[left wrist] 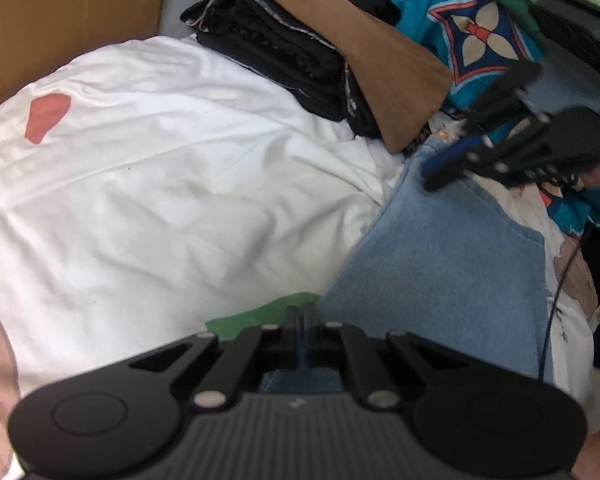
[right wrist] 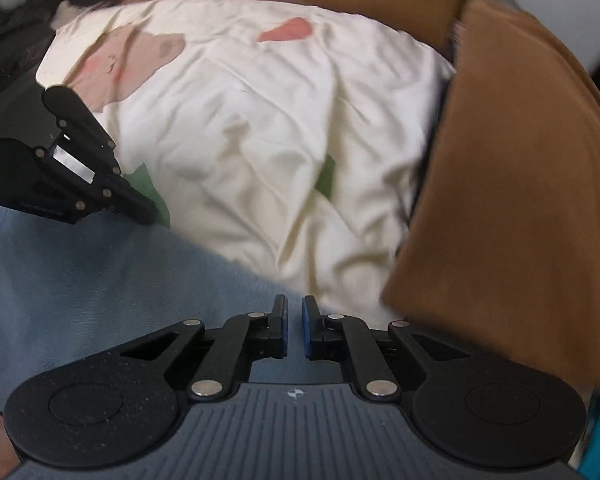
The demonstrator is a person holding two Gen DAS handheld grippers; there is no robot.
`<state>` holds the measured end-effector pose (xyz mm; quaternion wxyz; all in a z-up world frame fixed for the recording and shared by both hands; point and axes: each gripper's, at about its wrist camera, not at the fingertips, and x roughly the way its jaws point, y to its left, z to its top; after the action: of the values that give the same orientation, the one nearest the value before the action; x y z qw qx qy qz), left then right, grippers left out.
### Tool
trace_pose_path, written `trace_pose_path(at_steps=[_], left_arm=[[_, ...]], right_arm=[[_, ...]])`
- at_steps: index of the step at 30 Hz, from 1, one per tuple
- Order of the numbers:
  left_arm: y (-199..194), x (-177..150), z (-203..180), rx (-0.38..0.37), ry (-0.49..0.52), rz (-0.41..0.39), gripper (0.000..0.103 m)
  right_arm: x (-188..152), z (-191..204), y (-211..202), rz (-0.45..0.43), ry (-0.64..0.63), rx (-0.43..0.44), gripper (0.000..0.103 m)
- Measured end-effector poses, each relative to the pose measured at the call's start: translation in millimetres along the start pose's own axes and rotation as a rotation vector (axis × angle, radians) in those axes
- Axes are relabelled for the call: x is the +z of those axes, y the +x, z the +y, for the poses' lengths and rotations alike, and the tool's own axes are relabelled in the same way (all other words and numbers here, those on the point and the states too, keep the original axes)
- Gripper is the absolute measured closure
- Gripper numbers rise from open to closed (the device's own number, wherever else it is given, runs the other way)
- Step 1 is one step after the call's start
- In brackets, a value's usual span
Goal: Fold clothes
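Note:
A light blue garment [left wrist: 440,272] lies spread on a white printed duvet [left wrist: 160,180]. In the left wrist view my left gripper [left wrist: 302,318] is at the garment's near left edge, its fingers pressed together on that hem. The right wrist view shows the left gripper [right wrist: 150,214] with its tips down on the blue garment [right wrist: 80,280]. My right gripper [right wrist: 294,320] hovers over the garment's far edge with a narrow gap between its blue pads and nothing clearly in it. From the left wrist camera the right gripper [left wrist: 430,178] is blurred.
A stack of folded clothes, dark ones [left wrist: 276,52] under a brown one [left wrist: 380,64], sits on the duvet [right wrist: 280,120] beside the right gripper; brown cloth [right wrist: 520,160] is close on its right. A teal patterned cloth [left wrist: 480,32] and a black cable [left wrist: 556,292] lie beyond.

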<state>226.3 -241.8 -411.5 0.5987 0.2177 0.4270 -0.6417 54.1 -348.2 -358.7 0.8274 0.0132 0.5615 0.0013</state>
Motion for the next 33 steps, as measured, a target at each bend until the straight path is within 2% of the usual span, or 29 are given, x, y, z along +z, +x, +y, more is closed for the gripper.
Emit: trace_pose_path(at_steps=[2,4,5,8,9,13,16,19,33], left_arm=[[-0.4,0.3,-1.8,0.009,0.004,0.002,0.102],[-0.5,1.3,-2.1,0.017,0.004,0.005,0.102],[-0.2,1.8,-2.5,0.02,0.003,0.006,0.102],[0.8,3.0,-4.0,0.029,0.012,0.008,0.102],[0.8,2.7,-4.3,0.03,0.015,0.008,0.102],[0.6,2.0,-3.6,0.027,0.015,0.006,0.102],[1.0,1.9,-2.5,0.021,0.012,0.006,0.102],[1.6,1.5,-2.4,0.02,0.008,0.006,0.102],[6.9,5.7,2.3,0.023,-0.002,0.006,0.103]], right_arm=[[-8.5,-5.6,-7.8,-0.009,0.077,-0.016,0.096],[-16.7,-8.4,-14.2,-0.02,0.146,-0.043,0.086],[-20.1,-2.0,-13.6,-0.028,0.159,-0.09,0.08],[-33.3,11.6,-19.2,-0.091,0.241,-0.25,0.077],[-37.8,16.3,-20.3,-0.111,0.253,-0.275,0.076],[-47.9,25.9,-20.5,-0.124,0.269,-0.279,0.075],[-49.8,25.5,-8.3,-0.064,0.283,-0.273,0.075],[-50.0,23.5,1.9,-0.04,0.301,-0.265,0.075],[-20.4,6.3,27.5,-0.126,0.346,-0.33,0.075]])
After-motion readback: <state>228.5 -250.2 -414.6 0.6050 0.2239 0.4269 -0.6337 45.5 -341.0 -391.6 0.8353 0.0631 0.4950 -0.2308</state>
